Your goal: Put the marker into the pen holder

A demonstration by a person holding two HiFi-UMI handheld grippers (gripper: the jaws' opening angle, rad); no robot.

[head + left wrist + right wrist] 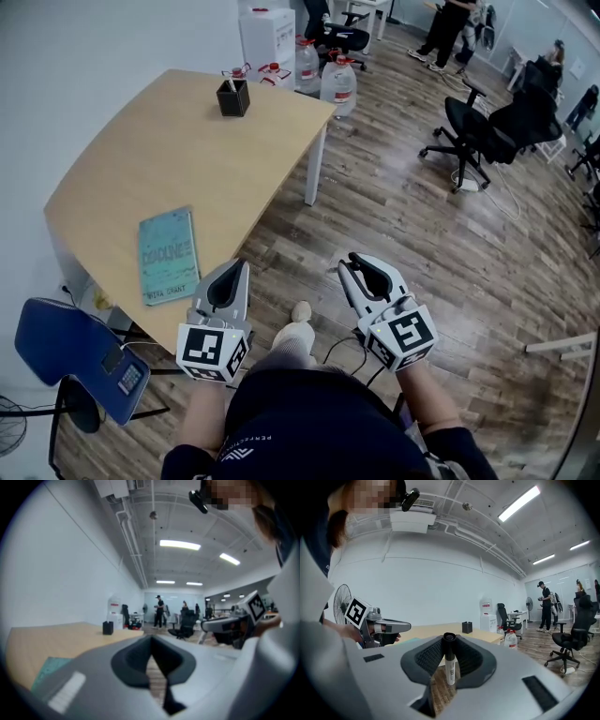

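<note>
The black pen holder (232, 97) stands at the far end of the light wooden table (187, 159), and it shows small in the left gripper view (108, 628) and the right gripper view (467, 627). My right gripper (351, 266) (449, 641) is shut on a marker (449, 663) with a white barrel and black cap, held upright between the jaws. My left gripper (233, 266) (151, 645) is shut with nothing in it. Both grippers hover in front of my body, off the table's near corner and far from the holder.
A teal book (169, 255) lies near the table's front edge. A blue chair (75, 352) stands at my left. Water bottles (337, 84) and a white dispenser (267, 33) sit past the table. Black office chairs (487, 131) and people stand on the wood floor at right.
</note>
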